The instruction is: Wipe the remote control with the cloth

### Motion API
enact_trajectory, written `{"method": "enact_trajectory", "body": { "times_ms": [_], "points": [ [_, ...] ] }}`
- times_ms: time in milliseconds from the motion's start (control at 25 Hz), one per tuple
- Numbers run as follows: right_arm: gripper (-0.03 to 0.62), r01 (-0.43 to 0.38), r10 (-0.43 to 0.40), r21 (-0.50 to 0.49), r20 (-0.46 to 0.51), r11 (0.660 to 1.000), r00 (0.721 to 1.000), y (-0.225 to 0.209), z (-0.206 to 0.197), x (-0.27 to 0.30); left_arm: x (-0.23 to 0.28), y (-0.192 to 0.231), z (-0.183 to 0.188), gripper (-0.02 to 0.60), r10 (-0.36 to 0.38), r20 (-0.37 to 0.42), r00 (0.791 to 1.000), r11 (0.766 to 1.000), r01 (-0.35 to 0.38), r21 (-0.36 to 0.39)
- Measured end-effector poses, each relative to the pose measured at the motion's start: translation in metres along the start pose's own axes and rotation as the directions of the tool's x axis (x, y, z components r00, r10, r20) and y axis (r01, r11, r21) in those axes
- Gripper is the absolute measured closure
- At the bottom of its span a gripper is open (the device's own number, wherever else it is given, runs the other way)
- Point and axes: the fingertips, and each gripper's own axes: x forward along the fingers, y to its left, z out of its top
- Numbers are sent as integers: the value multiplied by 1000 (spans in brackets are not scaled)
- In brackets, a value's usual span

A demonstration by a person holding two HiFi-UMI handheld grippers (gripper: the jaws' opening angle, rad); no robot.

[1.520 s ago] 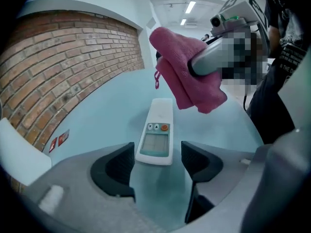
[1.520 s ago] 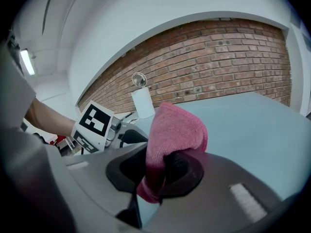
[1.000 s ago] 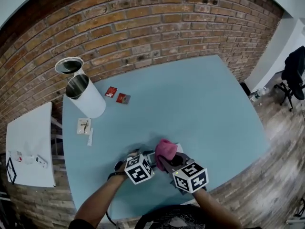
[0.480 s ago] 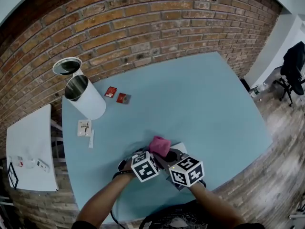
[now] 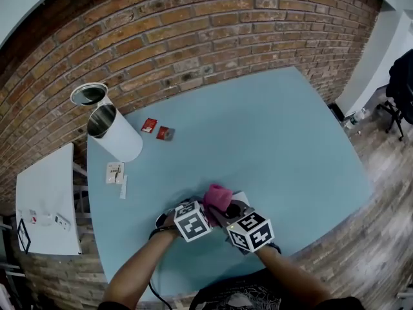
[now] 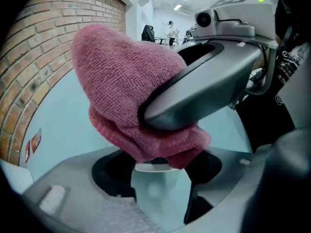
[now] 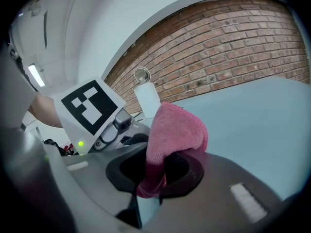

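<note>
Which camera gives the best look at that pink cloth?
The left gripper view: the cloth fills it, weave visible. The right gripper view shows the right gripper pinching part of it. The head view shows only a small pink lump.

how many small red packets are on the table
2. One red packet lies right of the white canister; the other sits just right of that. Others may hide under the arms.

My left gripper [image 6: 160, 178] and right gripper [image 7: 148, 188] are smooth grey moulded shells with dark hollows around the jaws. Each carries a white cube [image 5: 191, 221] printed with black square markers, and a small green light [image 7: 79, 143] glows beside one. I'm wearing a dark patterned top [image 5: 239, 299].
</note>
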Motion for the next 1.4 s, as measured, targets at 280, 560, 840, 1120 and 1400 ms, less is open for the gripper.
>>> {"method": "enact_trajectory", "body": {
  "times_ms": [280,560,840,1120,1400],
  "points": [
    [530,-27,27,7,-6,1000,1000,-20,-3,-16,-1,3,3,291,18,-8,1000,1000,-18,-17],
    [530,-40,40,-6,-4,999,999,-35,-1,-29,0,5,0,293,39,-61,997,999,-41,-21],
    [530,-14,14,8,7,1000,1000,-60,1,-45,0,1,-3,296,33,-101,994,999,-36,-34],
    [530,17,-18,32,28,999,999,-81,3,-58,0,1,-5,296,22,-122,992,999,-28,-43],
    [530,52,-55,63,52,997,997,-101,3,-70,0,2,-5,295,19,-143,990,999,-26,-44]
  ]
}}
